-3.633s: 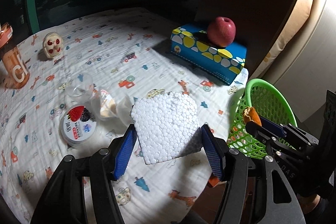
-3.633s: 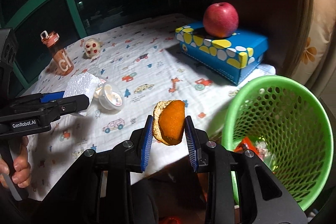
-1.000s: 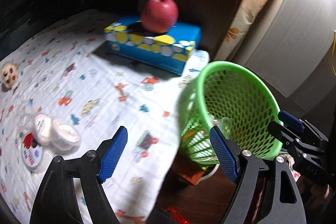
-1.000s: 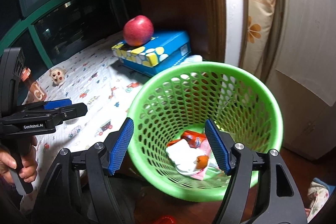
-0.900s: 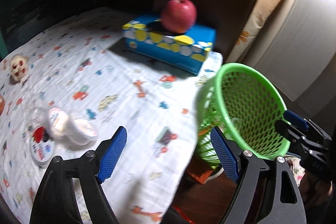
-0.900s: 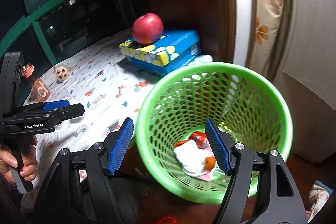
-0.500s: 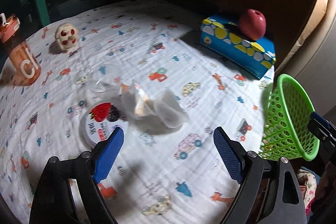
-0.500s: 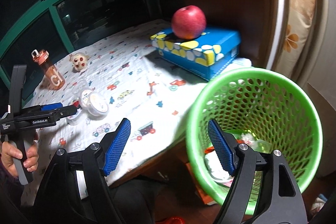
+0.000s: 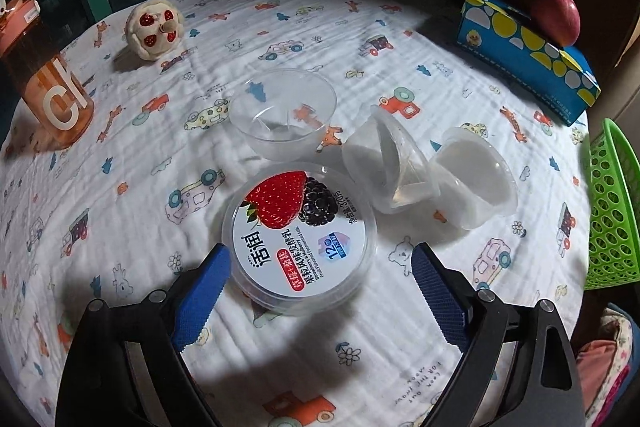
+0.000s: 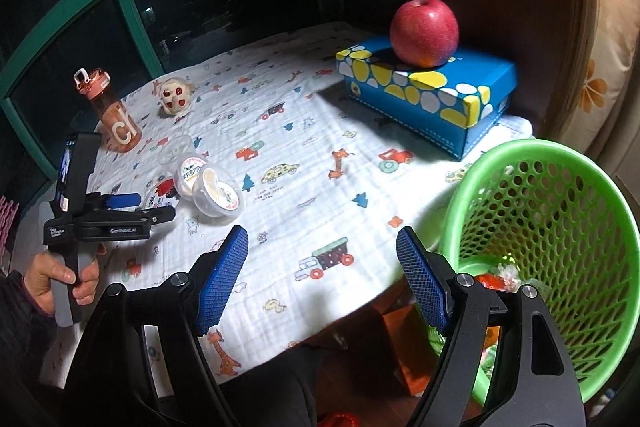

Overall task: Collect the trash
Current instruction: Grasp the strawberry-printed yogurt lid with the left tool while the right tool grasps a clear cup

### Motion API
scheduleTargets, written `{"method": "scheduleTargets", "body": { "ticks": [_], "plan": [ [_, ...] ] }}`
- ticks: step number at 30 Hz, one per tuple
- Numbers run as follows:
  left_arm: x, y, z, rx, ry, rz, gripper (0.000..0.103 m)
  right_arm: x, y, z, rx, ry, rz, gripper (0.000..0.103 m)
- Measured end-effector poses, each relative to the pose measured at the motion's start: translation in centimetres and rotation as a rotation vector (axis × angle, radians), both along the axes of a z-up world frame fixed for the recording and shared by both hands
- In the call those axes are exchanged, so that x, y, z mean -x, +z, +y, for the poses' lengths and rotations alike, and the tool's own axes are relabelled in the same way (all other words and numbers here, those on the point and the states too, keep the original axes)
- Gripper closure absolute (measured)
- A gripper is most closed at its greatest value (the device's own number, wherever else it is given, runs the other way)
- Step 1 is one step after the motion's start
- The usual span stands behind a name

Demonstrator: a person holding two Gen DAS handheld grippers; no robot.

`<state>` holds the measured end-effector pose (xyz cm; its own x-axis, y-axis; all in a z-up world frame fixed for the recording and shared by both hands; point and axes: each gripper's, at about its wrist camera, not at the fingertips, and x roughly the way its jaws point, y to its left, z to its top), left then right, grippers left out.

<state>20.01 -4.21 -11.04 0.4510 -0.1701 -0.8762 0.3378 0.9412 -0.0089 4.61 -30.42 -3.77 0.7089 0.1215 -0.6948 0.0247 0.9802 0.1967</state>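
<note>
Left wrist view: the left hand-held gripper (image 9: 316,281) hangs with its jaws wide apart and empty, low over the table (image 9: 120,211), with the strawberry-and-blackberry yogurt cup (image 9: 300,235) lying lid-up between the blue pads, nearer the left one and not yet touched. Just beyond it, at about 12 o'clock, stands an empty clear plastic bowl (image 9: 283,115), and at 1 to 2 o'clock two small translucent cups (image 9: 428,173) lie on their sides, touching each other. In the right wrist view the right hand-held gripper (image 10: 320,279) is likewise spread and holds nothing, hovering over the near edge of the table with the green mesh basket (image 10: 568,163) at its 3 o'clock. Some wrappers and scraps (image 10: 496,277) show at the bottom of the basket, so part of the collecting looks done; the yogurt cup, the bowl and the two small cups remain on the table. The apple (image 10: 424,32) on the blue tissue box (image 10: 440,99), the orange water bottle (image 10: 112,117) and the small round toy (image 10: 175,98) at 10 to 11 o'clock look like things to keep, though that is a judgement.
</note>
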Motion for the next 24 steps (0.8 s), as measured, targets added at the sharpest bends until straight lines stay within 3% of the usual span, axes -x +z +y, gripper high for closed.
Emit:
{"method": "scheduleTargets", "body": {
  "ticks": [15,24],
  "plan": [
    [-1.8,-1.1,0.2,-0.037,-0.021,-0.001,0.013,-2.1,-0.8,2.3,0.004,0.053,0.025,0.027],
    [-1.7,-1.8,0.7,-0.006,-0.012,0.001,0.015,-2.6,-1.2,2.8,0.007,0.061,0.039,0.027]
  ]
}}
